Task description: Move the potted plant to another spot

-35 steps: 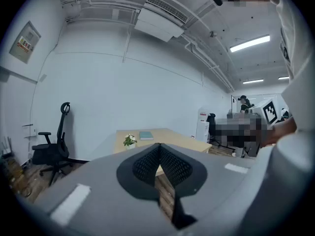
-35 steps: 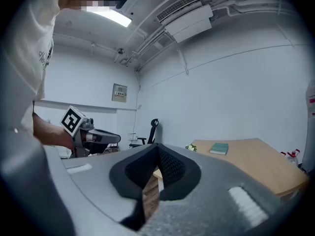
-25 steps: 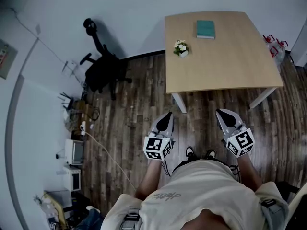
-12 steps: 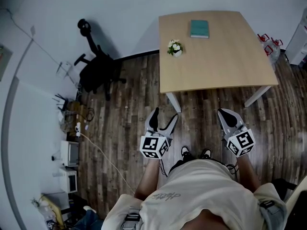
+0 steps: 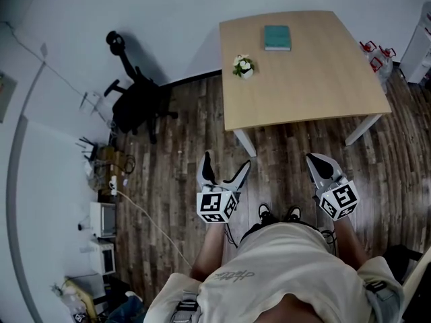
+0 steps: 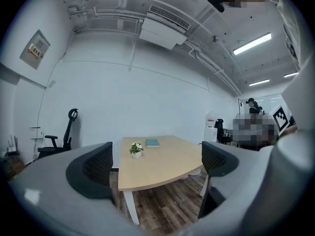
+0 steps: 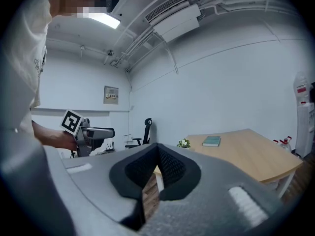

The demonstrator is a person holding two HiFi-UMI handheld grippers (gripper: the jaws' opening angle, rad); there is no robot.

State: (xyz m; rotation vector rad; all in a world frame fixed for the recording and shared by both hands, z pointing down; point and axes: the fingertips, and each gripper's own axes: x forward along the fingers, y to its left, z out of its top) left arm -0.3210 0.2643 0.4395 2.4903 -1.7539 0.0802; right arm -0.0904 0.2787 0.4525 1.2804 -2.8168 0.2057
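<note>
A small potted plant (image 5: 243,66) with white flowers in a white pot stands near the left edge of a light wooden table (image 5: 316,86), far ahead of both grippers. The left gripper view shows the potted plant (image 6: 136,149) framed between the jaws from a distance; in the right gripper view the potted plant (image 7: 184,143) is tiny. My left gripper (image 5: 223,169) hangs over the floor short of the table; its jaws have just been opening and stand wide with nothing between them. My right gripper (image 5: 322,167) is shut and empty.
A teal book (image 5: 277,37) lies at the table's far side. A black office chair (image 5: 138,99) stands left of the table by the wall. Boxes, cables and devices (image 5: 101,214) line the left wall. Red-capped bottles (image 5: 376,51) sit on the floor at the right.
The left gripper's jaws went from shut to wide open. The table and plant have shifted slightly left and up in the head view. The right gripper stays shut.
</note>
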